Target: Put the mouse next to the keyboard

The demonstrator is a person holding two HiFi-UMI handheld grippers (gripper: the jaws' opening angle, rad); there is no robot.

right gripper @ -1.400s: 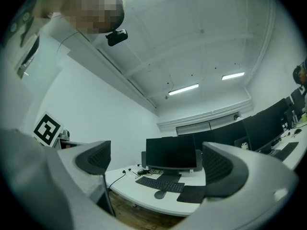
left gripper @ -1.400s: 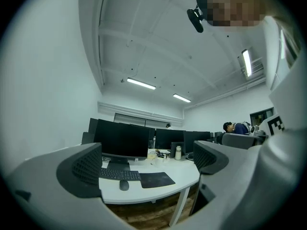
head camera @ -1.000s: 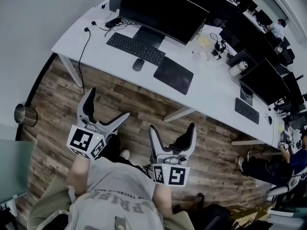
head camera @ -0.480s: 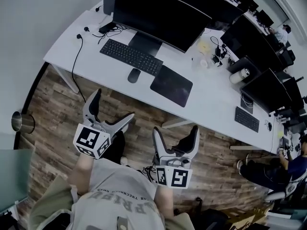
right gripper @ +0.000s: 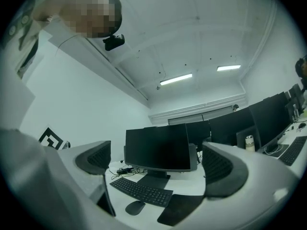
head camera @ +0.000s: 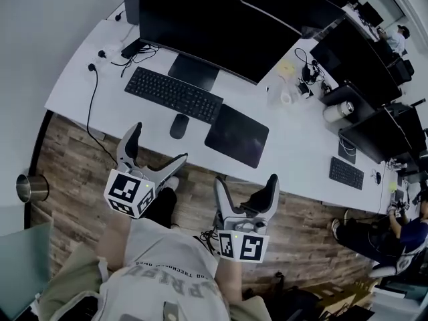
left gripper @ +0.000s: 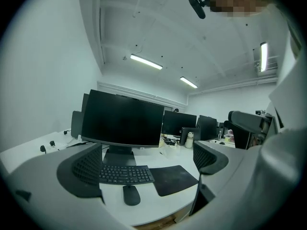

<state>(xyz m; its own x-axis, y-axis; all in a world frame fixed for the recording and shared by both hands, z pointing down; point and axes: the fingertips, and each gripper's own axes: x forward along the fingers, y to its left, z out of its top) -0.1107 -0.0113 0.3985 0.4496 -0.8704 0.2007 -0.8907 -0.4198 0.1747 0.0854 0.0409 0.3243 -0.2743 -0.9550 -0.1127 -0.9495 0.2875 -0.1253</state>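
Two grippers, head view: left gripper point(head camera: 157, 146) and right gripper point(head camera: 245, 182) are both released and empty, held over the floor short of the desk point(head camera: 80, 79).
Mouse, head view: the mouse point(head camera: 178, 126) lies on the desk at 6 o'clock of the keyboard point(head camera: 172, 93), close to its near edge, with the mouse pad point(head camera: 237, 135) at 3 o'clock of it.
Left gripper view: jaws wide apart with nothing between them; the mouse point(left gripper: 131, 194) shows low in the gap, at 6 o'clock of the keyboard point(left gripper: 125, 174).
Right gripper view: jaws spread and empty; the mouse point(right gripper: 135, 207) sits at 7 o'clock, below the keyboard point(right gripper: 140, 190).
Step in hand: the reach toward the mouse, as I judge it.
Doing it well: the left gripper lines up best; bring it down at 12 o'clock, straddle the mouse across its narrow sides, close gently, and keep clear of the keys.
Change from earlier: the desk fills more of the head view and has slid toward 6 o'clock, so the person has come closer; the grippers hold the same open pose, and the mouse has not moved.
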